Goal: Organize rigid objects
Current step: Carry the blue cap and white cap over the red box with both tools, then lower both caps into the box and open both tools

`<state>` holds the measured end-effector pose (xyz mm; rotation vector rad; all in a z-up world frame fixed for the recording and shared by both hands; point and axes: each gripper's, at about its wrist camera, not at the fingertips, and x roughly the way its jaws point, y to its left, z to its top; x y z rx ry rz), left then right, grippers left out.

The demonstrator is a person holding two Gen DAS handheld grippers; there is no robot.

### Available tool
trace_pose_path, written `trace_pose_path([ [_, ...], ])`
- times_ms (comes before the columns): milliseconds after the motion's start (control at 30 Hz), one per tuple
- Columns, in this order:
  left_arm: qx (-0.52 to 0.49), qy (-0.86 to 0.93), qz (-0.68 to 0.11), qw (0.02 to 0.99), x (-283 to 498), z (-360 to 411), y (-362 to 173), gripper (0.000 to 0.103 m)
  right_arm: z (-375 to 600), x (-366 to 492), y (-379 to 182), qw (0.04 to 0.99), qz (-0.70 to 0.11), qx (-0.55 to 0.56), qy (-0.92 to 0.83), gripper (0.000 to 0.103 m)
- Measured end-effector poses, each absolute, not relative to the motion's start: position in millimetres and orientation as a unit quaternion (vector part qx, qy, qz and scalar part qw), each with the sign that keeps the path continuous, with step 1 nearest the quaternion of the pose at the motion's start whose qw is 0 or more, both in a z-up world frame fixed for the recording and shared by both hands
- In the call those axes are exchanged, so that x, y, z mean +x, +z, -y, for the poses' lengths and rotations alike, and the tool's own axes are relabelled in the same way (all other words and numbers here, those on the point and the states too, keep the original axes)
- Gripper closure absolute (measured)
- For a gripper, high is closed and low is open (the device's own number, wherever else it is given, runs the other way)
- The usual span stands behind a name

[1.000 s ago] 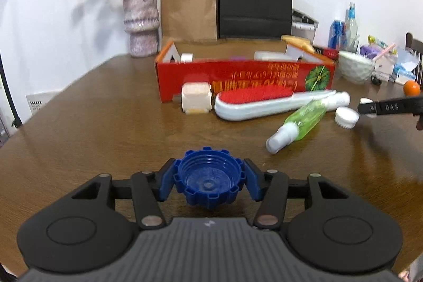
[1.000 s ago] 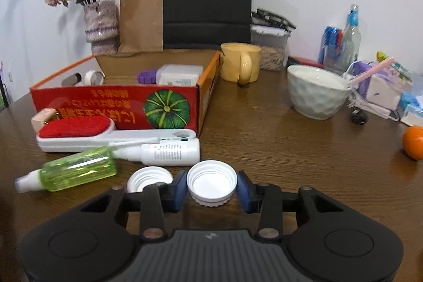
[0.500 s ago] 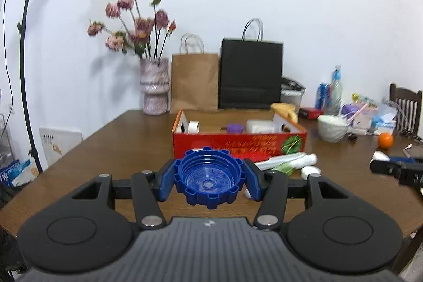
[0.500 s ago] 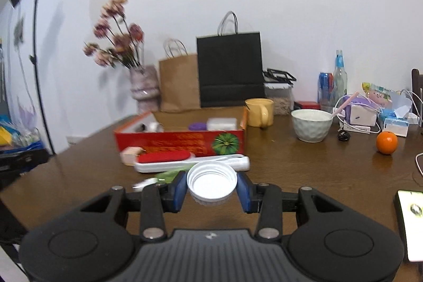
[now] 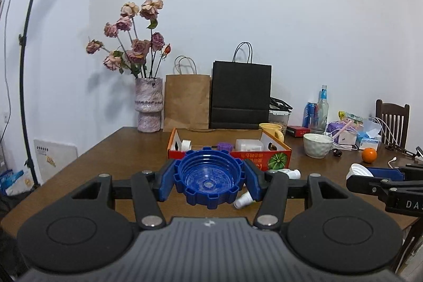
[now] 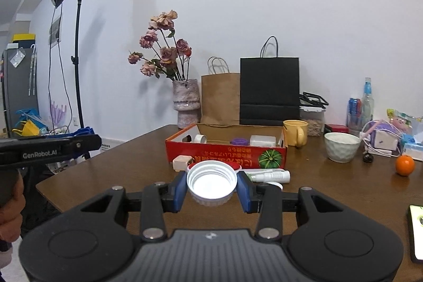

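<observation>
My left gripper (image 5: 208, 181) is shut on a large blue ridged cap (image 5: 208, 176), held high above the near table edge. My right gripper (image 6: 211, 188) is shut on a white screw cap (image 6: 211, 185), also lifted. The red cardboard box (image 6: 224, 151) lies ahead on the table and holds a tape roll (image 6: 201, 138), a purple lid (image 6: 239, 141) and a white container (image 6: 262, 140). In front of it lie a red brush, a white tube (image 6: 269, 175), another white cap and a beige block (image 6: 181, 162). The right gripper also shows in the left wrist view (image 5: 355, 171).
A flower vase (image 6: 185, 103), brown bag (image 6: 220, 98) and black bag (image 6: 269, 90) stand behind the box. A yellow mug (image 6: 295, 132), white bowl (image 6: 341, 147), orange (image 6: 404, 165), bottles and clutter fill the right side. A phone (image 6: 417, 231) lies at near right. A light stand (image 6: 76, 44) stands left.
Both grippers have lifted and pulled back from the table with their caps; the box and loose items now look farther away and lower.
</observation>
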<state>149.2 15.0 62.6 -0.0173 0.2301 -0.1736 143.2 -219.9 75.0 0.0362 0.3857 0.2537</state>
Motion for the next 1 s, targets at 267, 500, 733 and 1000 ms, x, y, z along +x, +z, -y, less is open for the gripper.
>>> trace_pose_path([
  [267,0.006,-0.119,-0.131,0.984,258,-16,85,0.049,223,252,103,0.966,-0.197,0.022,0.166,0.064],
  [500,-0.002,-0.147,-0.203,0.968,411,-14,93,0.049,225,420,114,0.951,-0.248,0.035,0.183,0.064],
  [733,0.004,-0.130,-0.328,0.936,565,-13,51,0.049,198,595,64,0.916,-0.351,0.064,0.186,0.064],
  [1000,0.045,-0.131,-0.386,0.912,626,1,1,0.048,157,707,-24,0.882,-0.437,0.026,0.171,0.063],
])
